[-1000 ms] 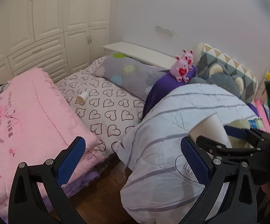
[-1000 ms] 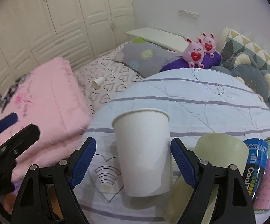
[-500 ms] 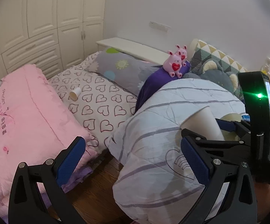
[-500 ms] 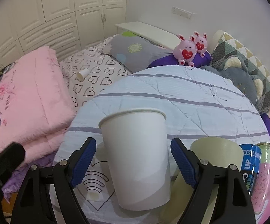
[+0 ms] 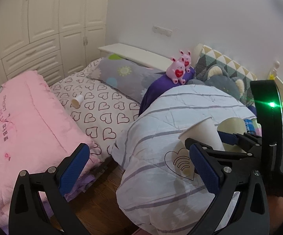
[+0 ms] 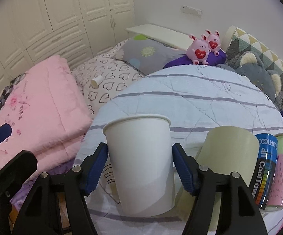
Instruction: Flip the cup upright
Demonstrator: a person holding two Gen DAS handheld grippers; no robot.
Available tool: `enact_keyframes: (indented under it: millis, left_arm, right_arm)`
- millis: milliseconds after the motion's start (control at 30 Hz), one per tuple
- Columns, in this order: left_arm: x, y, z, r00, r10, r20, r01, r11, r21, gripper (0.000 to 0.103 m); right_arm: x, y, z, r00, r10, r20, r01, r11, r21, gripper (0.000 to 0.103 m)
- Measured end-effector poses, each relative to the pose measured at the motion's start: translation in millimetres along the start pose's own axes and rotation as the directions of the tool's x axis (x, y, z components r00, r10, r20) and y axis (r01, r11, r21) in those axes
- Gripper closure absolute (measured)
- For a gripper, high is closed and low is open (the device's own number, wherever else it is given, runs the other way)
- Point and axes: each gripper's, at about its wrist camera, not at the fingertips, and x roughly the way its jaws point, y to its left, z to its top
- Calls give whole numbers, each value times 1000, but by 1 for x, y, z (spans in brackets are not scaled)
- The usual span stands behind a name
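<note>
Now the right claw is pinching the white paper cup, rim up, at frame centre over the striped quilt; the left claw is gaping empty.

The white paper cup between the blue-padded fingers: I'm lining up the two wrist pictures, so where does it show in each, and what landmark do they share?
Left wrist view: the white paper cup sits right of centre, tilted, between the right gripper fingers.
Right wrist view: the cup stands low at centre, mouth up, on the striped quilt.
Shared landmark: the pair of pink toy rabbits holding red hearts.
</note>
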Motion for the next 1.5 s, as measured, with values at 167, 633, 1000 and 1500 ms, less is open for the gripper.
enact_keyframes:
  millis: [167, 633, 1000, 1500]
  left_arm:
    - [-15, -2, -2, 1000, -10, 24, 10, 1000, -14, 0]
    - [-56, -68, -27, 988, -151, 39, 148, 987, 69, 0]
    - [-62, -134, -51, 983, -179, -47, 184, 965, 189, 0]
    - [-57, -180, -61, 984, -154, -91, 171, 961, 217, 0]
  right_arm:
    - [-17, -1, -5, 999, 30, 33, -30, 999, 17, 35]
    - [-106, -61, -72, 989, -38, 140, 15, 987, 161, 34]
    - [-84, -117, -123, 997, 9, 71, -31, 948, 316, 34]
    - [-120, -134, -157, 983, -37, 180, -17, 958, 286, 21]
